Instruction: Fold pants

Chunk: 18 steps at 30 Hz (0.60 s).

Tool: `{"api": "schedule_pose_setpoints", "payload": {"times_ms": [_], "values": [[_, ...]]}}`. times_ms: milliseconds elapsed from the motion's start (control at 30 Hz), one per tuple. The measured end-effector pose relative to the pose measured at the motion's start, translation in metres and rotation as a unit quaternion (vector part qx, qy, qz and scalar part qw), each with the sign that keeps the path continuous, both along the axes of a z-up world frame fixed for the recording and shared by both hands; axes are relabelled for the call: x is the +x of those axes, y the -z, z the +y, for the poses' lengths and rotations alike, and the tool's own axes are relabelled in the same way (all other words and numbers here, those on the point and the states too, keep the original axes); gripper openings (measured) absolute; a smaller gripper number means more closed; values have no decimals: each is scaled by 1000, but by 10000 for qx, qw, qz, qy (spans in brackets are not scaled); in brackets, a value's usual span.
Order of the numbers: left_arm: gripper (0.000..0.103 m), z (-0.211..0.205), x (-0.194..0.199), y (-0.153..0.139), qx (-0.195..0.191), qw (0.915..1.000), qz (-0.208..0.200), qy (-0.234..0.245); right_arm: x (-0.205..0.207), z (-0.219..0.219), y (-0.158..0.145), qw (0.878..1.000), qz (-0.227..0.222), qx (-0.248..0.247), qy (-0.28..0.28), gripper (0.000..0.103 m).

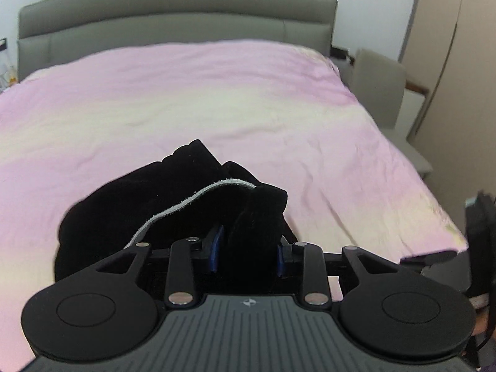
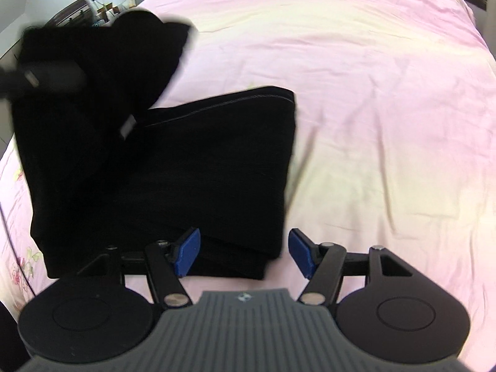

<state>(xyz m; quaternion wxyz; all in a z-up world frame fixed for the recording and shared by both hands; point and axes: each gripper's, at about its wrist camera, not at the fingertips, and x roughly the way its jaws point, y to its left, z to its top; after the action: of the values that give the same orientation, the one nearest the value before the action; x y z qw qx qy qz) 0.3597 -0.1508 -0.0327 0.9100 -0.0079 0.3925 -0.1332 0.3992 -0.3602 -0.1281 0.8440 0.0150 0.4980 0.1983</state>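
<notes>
Black pants (image 2: 192,161) lie partly folded on a pink bedsheet (image 2: 387,108). My left gripper (image 1: 248,254) is shut on a bunched part of the pants (image 1: 173,204), held up off the bed; a pale inner seam shows on the lifted cloth. In the right wrist view the left gripper (image 2: 46,77) shows blurred at upper left with that cloth hanging from it. My right gripper (image 2: 245,252) is open and empty, its blue pads (image 2: 187,254) on either side of the near right corner of the folded pants.
The bed has a grey padded headboard (image 1: 173,18). A grey side panel (image 1: 378,83) and a beige wardrobe (image 1: 458,62) stand on the right. A cluttered nightstand with a plant (image 2: 96,3) stands beyond the bed's far left corner.
</notes>
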Motion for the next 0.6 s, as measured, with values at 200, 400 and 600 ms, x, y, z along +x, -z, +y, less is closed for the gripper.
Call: {"api": "schedule_pose_setpoints", "payload": {"times_ms": [200, 400, 600], "values": [[42, -37, 3, 64, 190, 9971, 607, 420, -2, -35, 19, 9998, 200, -52, 62, 61], [67, -16, 9, 53, -861, 9872, 1097, 770, 2, -33, 21, 9996, 181, -228, 26, 61], [68, 33, -10, 21, -1587, 9768, 1088, 936, -5, -27, -16, 9997, -44, -248, 67, 66]]}}
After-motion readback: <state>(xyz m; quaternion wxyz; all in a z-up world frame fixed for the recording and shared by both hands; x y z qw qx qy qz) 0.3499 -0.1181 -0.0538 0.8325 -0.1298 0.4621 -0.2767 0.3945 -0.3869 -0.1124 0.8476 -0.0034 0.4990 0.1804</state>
